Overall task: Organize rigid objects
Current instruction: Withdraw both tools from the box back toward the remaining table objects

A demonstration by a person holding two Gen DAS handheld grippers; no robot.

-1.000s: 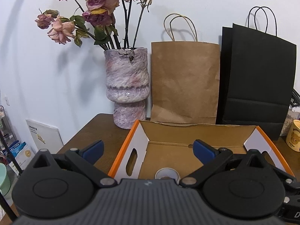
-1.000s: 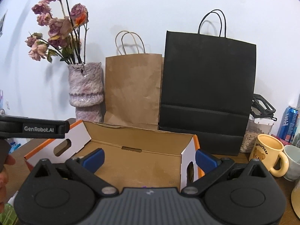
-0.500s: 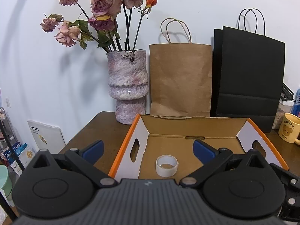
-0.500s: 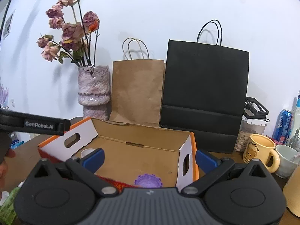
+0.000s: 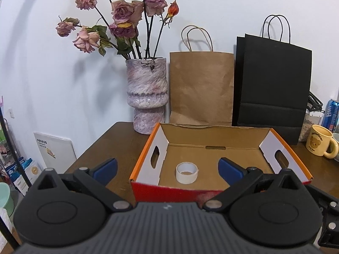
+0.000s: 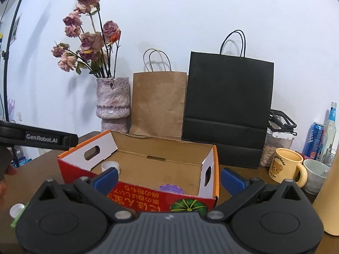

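Note:
An open cardboard box (image 5: 211, 135) with orange rims and a red front stands on the brown table; it also shows in the right wrist view (image 6: 163, 146). A white tape roll (image 5: 186, 172) lies on its floor at the left, also seen in the right wrist view (image 6: 110, 166). A purple ridged round object (image 6: 170, 189) lies near the box's front wall. My left gripper (image 5: 167, 167) is open and empty, in front of the box. My right gripper (image 6: 169, 176) is open and empty, in front of the box's red front.
A purple vase (image 5: 147, 97) of dried roses, a brown paper bag (image 5: 201, 89) and a black paper bag (image 5: 273, 84) stand behind the box. A yellow bear mug (image 6: 285, 168), a white cup (image 6: 315, 175), cans and a jar are at the right. A green white-capped bottle (image 6: 15, 213) lies left.
Both grippers have pulled back and up from the box. The tape roll, the purple object and the box's red front have come into view.

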